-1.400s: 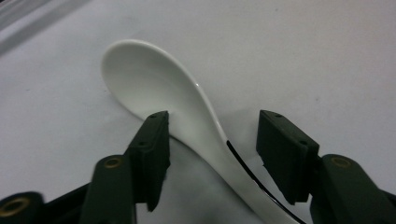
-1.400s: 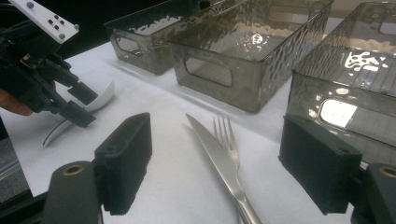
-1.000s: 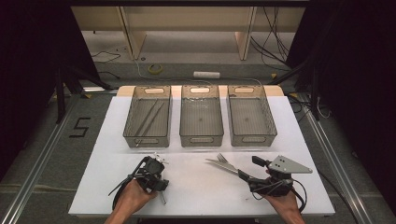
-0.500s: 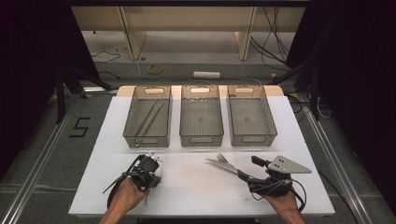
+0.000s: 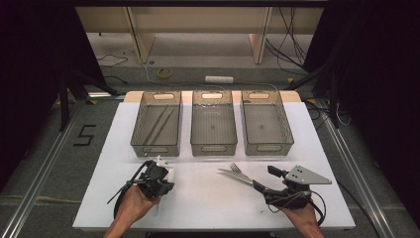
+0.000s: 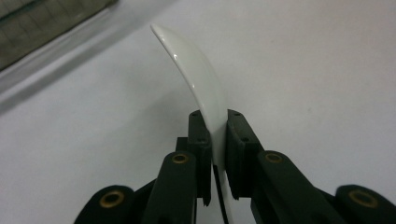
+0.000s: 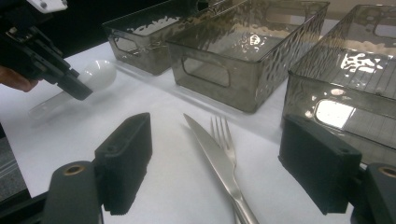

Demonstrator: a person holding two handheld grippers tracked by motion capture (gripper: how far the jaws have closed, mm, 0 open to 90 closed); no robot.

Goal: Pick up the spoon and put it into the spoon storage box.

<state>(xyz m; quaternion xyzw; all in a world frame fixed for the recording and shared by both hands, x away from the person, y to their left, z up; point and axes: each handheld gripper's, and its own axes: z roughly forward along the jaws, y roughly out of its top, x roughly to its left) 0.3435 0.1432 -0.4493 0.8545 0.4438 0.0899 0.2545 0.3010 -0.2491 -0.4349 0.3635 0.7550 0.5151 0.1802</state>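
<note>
A white spoon [image 6: 196,70] stands on edge between the jaws of my left gripper [image 6: 217,135], which is shut on its handle. In the high view this gripper [image 5: 157,174] sits at the front left of the white table, with the spoon [image 5: 164,166] just ahead of it. From the right gripper view, the left gripper [image 7: 74,86] holds the spoon's bowl [image 7: 98,74] low over the table. My right gripper [image 7: 222,161] is open, its pads either side of a steel knife [image 7: 212,149] and fork [image 7: 224,135] that lie on the table. The knife [image 5: 235,175] and fork [image 5: 236,168] lie front right.
Three clear grey bins stand in a row across the table's middle. The left bin [image 5: 148,146] holds thin sticks, and beside it are the middle bin [image 5: 214,148] and the right bin [image 5: 270,146]. The white tabletop [image 5: 208,203] spreads between my grippers.
My left gripper has shifted slightly to the left with the white spoon in it. The right gripper, knife and fork have stayed put.
</note>
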